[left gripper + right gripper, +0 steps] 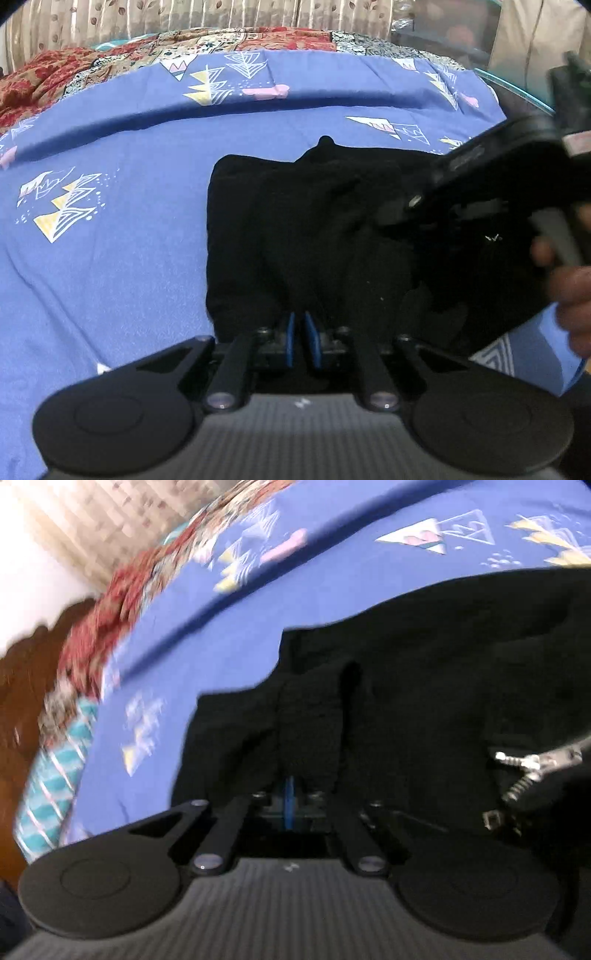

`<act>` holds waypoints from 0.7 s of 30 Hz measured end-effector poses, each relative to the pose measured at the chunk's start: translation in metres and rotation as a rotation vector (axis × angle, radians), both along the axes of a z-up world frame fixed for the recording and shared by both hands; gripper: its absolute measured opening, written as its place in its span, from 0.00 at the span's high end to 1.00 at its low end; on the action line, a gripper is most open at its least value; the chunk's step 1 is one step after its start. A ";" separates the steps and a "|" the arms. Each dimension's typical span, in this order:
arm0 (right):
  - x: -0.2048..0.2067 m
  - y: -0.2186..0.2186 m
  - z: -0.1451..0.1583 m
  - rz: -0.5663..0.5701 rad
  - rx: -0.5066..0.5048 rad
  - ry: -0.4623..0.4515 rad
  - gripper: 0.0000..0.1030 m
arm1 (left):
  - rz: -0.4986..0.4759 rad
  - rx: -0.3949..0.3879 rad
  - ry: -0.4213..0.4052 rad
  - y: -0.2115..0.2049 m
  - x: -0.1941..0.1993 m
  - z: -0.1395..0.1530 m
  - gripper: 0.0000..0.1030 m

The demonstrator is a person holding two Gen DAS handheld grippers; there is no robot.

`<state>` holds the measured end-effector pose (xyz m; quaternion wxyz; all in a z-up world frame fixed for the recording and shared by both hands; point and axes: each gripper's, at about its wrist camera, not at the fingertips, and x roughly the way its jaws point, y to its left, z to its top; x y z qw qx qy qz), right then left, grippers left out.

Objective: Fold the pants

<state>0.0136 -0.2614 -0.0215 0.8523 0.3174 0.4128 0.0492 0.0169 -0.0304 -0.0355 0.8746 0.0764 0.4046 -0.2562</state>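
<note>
Black pants (pixel 295 229) lie bunched on blue bedsheet (pixel 110 258), mid-bed. Left gripper (pixel 300 334) pinches near hem; right gripper (pixel 290 797) pinches cloth too. Step: grasp done. Next, likely: lift both together, carry fold far.

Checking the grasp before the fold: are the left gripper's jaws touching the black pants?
Touching. The left wrist view shows the left gripper jaws nearly closed, with the black pants edge bunched between them.

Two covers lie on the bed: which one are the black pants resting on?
The plain blue sheet with the triangle prints. The pants lie fully on it; the red patterned quilt sits further back, apart from them.
</note>
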 end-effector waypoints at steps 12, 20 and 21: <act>-0.043 -0.007 -0.005 -0.023 0.135 0.041 0.68 | 0.043 -0.118 0.073 0.018 0.009 0.001 0.90; -0.040 0.015 0.029 0.076 0.050 -0.023 0.91 | 0.052 -0.117 0.075 0.017 0.008 0.002 0.90; -0.042 0.013 0.034 0.075 0.045 -0.044 0.92 | 0.051 -0.117 0.075 0.018 0.008 0.003 0.90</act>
